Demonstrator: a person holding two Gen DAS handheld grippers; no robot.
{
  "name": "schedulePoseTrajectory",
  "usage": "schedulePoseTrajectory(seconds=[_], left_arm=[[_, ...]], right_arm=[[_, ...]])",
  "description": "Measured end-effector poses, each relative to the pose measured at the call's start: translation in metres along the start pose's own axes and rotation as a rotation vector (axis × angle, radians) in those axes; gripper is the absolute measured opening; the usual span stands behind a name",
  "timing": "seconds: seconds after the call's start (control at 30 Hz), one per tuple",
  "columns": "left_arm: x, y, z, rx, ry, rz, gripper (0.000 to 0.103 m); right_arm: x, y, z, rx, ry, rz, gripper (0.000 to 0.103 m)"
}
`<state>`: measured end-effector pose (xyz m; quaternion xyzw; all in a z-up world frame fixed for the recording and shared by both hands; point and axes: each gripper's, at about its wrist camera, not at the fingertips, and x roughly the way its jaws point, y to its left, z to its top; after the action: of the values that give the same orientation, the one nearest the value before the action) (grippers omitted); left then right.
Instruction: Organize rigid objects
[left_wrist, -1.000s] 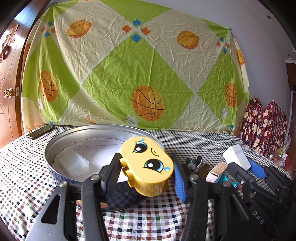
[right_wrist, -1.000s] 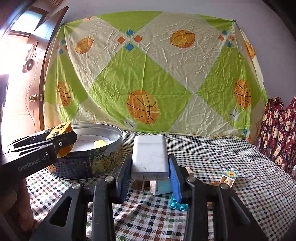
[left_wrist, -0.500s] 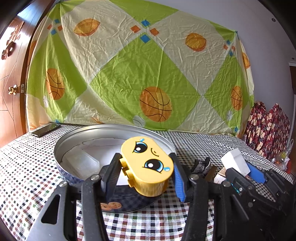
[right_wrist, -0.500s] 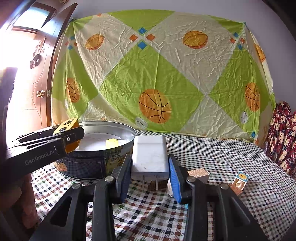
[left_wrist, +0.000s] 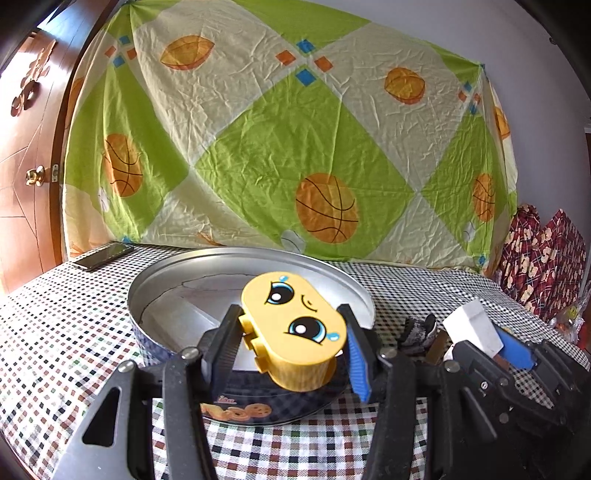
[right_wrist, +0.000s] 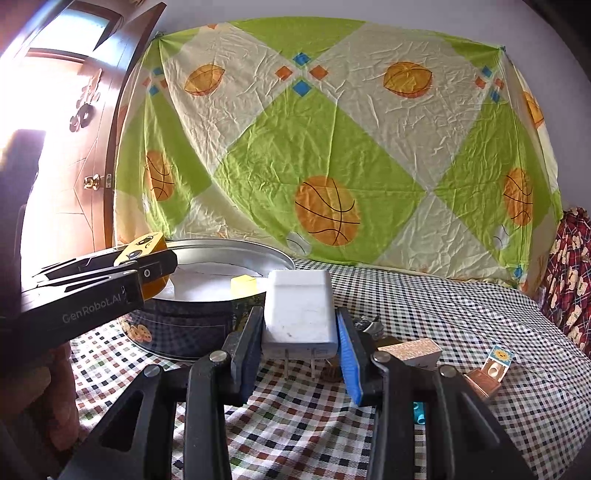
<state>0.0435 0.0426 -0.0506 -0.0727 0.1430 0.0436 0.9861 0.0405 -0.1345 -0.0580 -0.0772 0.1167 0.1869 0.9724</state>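
Still risky: my left gripper (left_wrist: 291, 341) pinched tilted toy block (left_wrist: 295, 330) over tin (left_wrist: 162, 273); right gripper (right_wrist: 300, 332) clamped charger (right_wrist: 299, 314); either could slip.

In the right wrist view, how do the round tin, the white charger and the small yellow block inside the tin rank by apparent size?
Largest to smallest, as they look:
1. round tin
2. white charger, held in the right tool; nearness to the camera enlarges it
3. small yellow block, clearly smallest
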Motion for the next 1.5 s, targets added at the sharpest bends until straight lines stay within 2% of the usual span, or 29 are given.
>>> schedulePoseTrajectory(seconds=[1.5], left_arm=[[-0.002, 0.047, 0.002, -0.041, 0.022, 0.067, 0.051]], right_arm=[[0.019, 0.043, 0.012, -0.003, 0.036, 0.152, 0.04]])
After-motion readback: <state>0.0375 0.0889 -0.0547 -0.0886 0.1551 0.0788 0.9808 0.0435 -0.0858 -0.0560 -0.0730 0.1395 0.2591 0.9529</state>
